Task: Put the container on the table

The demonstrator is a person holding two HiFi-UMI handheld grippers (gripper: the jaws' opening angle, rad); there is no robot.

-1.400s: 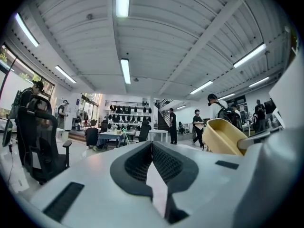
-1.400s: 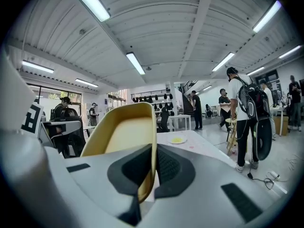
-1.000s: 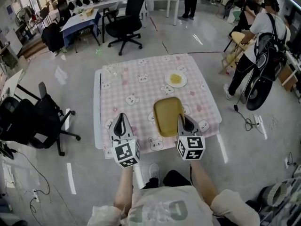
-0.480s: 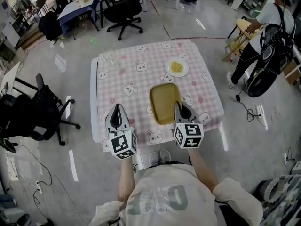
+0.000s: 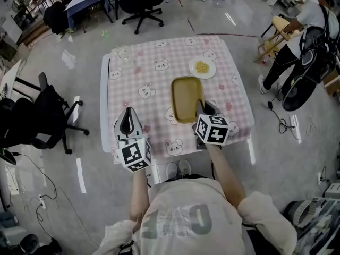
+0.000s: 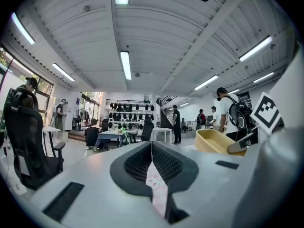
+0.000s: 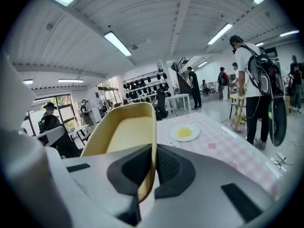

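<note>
1. Right gripper is pinched tight on the container rim; the thin wall allows a one-edge carry.
2. Container sits tilted over the table near edge, right of centre. Touchdown unclear.
3. Left gripper has jaws together, nothing in them, parked at the near-left edge out of the way.

The table, under a pink checked cloth, bears a plate.

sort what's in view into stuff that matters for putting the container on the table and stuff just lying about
Part of the job:
- yellow container, its rim pinched in the right gripper
- table with the pink checked cloth

Just lying about:
- plate of yellow food on the table
- left gripper, shut and empty
- office chairs
- person with a backpack
</note>
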